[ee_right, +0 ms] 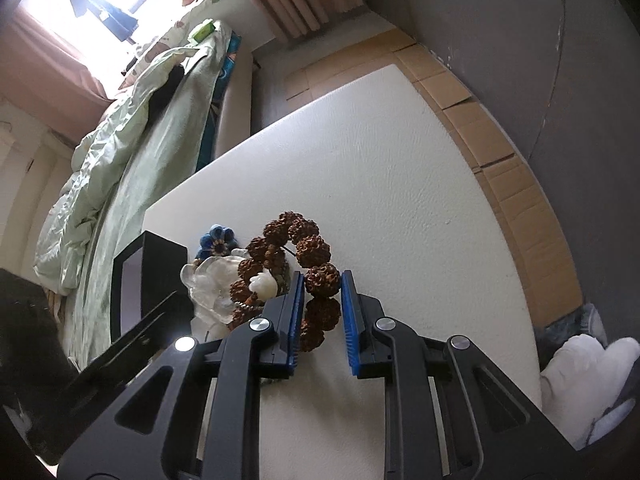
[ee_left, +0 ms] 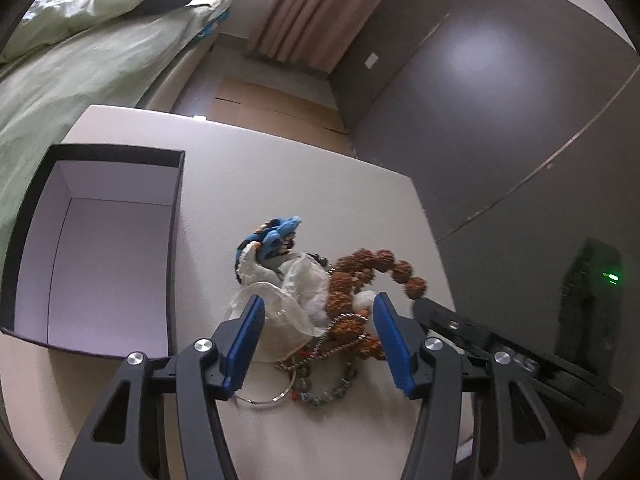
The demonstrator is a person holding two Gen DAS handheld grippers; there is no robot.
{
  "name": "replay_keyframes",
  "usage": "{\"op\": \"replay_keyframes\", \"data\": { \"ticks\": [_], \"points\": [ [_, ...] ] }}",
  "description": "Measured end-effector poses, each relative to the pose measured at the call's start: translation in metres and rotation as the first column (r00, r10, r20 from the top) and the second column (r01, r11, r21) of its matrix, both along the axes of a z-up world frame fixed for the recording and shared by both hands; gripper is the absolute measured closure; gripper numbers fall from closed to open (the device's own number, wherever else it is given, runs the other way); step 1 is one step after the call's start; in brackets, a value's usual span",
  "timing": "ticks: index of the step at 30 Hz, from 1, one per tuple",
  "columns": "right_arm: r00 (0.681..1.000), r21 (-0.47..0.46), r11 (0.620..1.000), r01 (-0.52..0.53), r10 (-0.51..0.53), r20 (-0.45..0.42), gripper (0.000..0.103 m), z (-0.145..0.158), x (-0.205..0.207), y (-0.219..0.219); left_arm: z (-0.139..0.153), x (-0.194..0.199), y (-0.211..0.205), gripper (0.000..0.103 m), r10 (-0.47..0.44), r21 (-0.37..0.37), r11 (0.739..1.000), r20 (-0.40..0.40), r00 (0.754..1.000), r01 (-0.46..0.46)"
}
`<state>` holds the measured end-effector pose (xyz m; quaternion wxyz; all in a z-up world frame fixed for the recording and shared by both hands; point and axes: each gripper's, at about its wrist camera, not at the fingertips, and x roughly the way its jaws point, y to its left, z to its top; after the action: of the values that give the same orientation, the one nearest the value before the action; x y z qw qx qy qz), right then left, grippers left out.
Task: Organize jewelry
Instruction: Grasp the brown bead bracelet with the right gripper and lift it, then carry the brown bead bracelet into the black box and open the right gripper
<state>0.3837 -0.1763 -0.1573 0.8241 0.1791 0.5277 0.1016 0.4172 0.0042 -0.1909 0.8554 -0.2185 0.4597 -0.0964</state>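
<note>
Right now my right gripper [ee_right: 320,312] has its blue pads around one knobbly bead of the brown seed-bead bracelet [ee_right: 296,252], closed in but seemingly not yet clamped. My left gripper [ee_left: 318,344] hangs wide apart over the heap on the white table [ee_right: 400,184]. The beads look hard, light and rough, so a single bead should grip well; the string will let the rest dangle. I count one open black box [ee_left: 100,256], one blue flower piece [ee_left: 276,236], one thin silver bangle [ee_left: 264,400], and one crumpled white pouch [ee_left: 296,292].
</note>
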Motion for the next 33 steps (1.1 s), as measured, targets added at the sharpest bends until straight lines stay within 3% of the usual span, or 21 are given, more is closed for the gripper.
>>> {"op": "replay_keyframes", "data": {
  "ticks": [14,17,19,21,27,33],
  "points": [
    [0.985,0.021,0.995,0.097,-0.099,0.144,0.084,0.031,-0.033,-0.018,-0.012,-0.002,-0.031,0.053,0.024,0.135,0.990,0.017,1.000,-0.026],
    [0.983,0.033,0.995,0.092,-0.096,0.157,0.084,0.034,-0.035,-0.017,-0.024,0.004,-0.027,0.071,0.047,0.147,0.988,-0.011,0.999,-0.044],
    [0.980,0.029,0.996,0.080,-0.084,0.182,0.084,0.039,-0.035,-0.016,-0.034,0.009,-0.021,0.091,0.065,0.129,0.990,-0.045,0.997,-0.059],
    [0.975,0.008,0.997,0.076,-0.076,0.209,0.084,0.045,-0.036,-0.014,-0.034,0.008,-0.017,0.097,0.069,0.111,0.992,-0.045,0.997,-0.064],
    [0.961,-0.052,0.997,0.048,-0.032,0.274,0.084,0.065,-0.038,0.000,-0.003,-0.006,-0.013,0.100,0.016,0.056,0.998,0.039,0.999,-0.018],
    [0.939,-0.095,0.995,0.020,0.014,0.345,0.084,0.105,-0.044,0.013,0.037,-0.017,-0.001,0.100,-0.016,-0.016,1.000,0.137,0.990,0.019]
  ]
}}
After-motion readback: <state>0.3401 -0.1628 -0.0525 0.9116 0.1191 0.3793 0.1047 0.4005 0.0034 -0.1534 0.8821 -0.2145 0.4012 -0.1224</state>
